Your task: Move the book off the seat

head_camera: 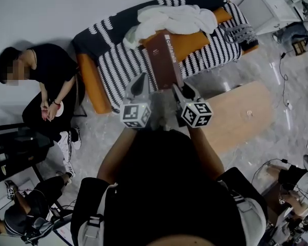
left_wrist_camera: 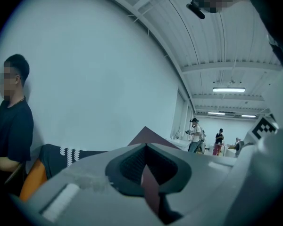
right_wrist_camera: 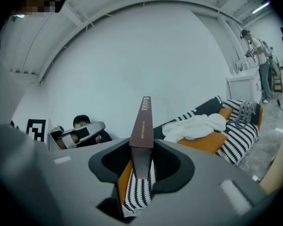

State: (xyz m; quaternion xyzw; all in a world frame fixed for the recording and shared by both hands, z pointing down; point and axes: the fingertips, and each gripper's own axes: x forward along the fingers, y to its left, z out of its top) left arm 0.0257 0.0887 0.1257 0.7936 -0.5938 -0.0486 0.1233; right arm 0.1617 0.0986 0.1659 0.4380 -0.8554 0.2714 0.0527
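1. Gripping the book (head_camera: 163, 60) from both sides, you're holding it upright in the air, with its dark maroon cover showing and its lettered spine on the right.
2. Your left gripper (head_camera: 141, 83) is pinching the book's left side. In the left gripper view the jaws are sitting narrow, with a thin maroon edge pressed between the pads and one corner of the book poking up beyond them.
3. Your right gripper (head_camera: 177, 90) is clamping the spine end. In the right gripper view the jaws are standing partway closed, the pads are pressing on both faces, and the spine is rising straight up out of them.
4. You're carrying the book over the near edge of the striped sofa (head_camera: 118, 68), and it's hanging clear of the seat cushions.
5. A white cloth (head_camera: 177, 19) is lying bunched on the far part of the sofa, draping over an orange cushion (head_camera: 190, 42).
6. A wooden table (head_camera: 241, 114) is sitting to the right, near you.
7. A seated person (head_camera: 49, 83) is sitting at the far left, just beside the sofa's left end, with hands together in the lap.
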